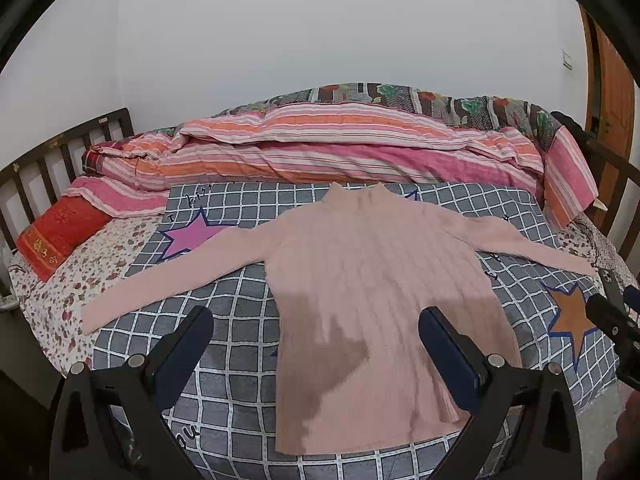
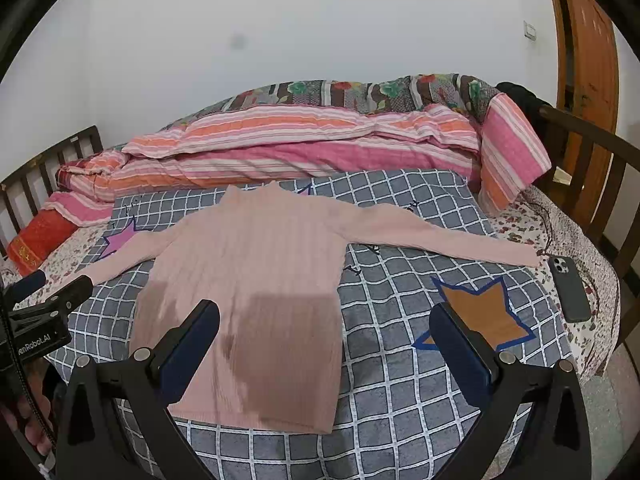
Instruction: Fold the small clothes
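Left wrist view shows our left gripper (image 1: 316, 336) up close, with its two fingers spread wide and nothing between them. It hangs over the bottom edge of the pink sweater (image 1: 360, 300). Our right gripper (image 2: 324, 332) is spread wide too and holds nothing. It hangs a bit to the right of the sweater, over the checked blanket (image 2: 400, 360) near the orange star (image 2: 484, 316).

The sweater lies flat on the blanket, face up. Its body runs away from us, from the bottom edge near our grippers to the neck far off. Its two sleeves stick out sideways. The left sleeve (image 1: 160, 280) lies closer to our left gripper, and the right sleeve (image 2: 448, 240) lies closer to our right one. We think each gripper should take the sleeve on its own side and bring it in over the body.

A phone (image 2: 568, 288) rests just past the right cuff. Farther back lies a striped quilt (image 2: 300, 144).
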A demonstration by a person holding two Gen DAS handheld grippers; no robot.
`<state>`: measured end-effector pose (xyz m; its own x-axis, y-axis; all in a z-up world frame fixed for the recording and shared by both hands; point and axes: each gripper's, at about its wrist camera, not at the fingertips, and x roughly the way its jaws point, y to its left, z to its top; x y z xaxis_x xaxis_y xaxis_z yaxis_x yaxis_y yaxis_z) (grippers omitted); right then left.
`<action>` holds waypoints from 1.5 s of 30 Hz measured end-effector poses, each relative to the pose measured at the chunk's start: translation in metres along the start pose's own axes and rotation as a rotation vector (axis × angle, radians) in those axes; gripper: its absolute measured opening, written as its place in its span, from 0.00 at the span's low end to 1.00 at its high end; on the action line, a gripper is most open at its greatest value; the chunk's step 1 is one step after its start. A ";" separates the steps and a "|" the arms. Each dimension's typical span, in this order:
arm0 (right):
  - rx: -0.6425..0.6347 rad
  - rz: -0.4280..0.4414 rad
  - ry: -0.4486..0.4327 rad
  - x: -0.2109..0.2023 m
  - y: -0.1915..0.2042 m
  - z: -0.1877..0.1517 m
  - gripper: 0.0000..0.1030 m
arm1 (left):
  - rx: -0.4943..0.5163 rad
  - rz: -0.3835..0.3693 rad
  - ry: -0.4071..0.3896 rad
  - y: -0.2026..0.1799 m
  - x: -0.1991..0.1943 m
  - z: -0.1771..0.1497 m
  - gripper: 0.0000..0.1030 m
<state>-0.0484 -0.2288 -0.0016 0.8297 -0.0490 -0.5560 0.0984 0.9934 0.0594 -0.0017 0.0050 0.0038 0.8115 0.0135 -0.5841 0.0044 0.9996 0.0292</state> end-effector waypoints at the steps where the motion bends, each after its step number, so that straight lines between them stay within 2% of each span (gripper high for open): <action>1: 0.000 0.002 0.001 0.000 0.000 0.000 1.00 | 0.000 0.000 0.000 0.000 0.000 0.000 1.00; 45: 0.011 0.005 -0.004 -0.002 0.002 0.002 1.00 | -0.008 -0.014 -0.013 0.002 -0.005 0.005 1.00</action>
<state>-0.0488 -0.2267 0.0009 0.8322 -0.0440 -0.5528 0.1000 0.9924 0.0715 -0.0027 0.0069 0.0106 0.8190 -0.0009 -0.5738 0.0115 0.9998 0.0149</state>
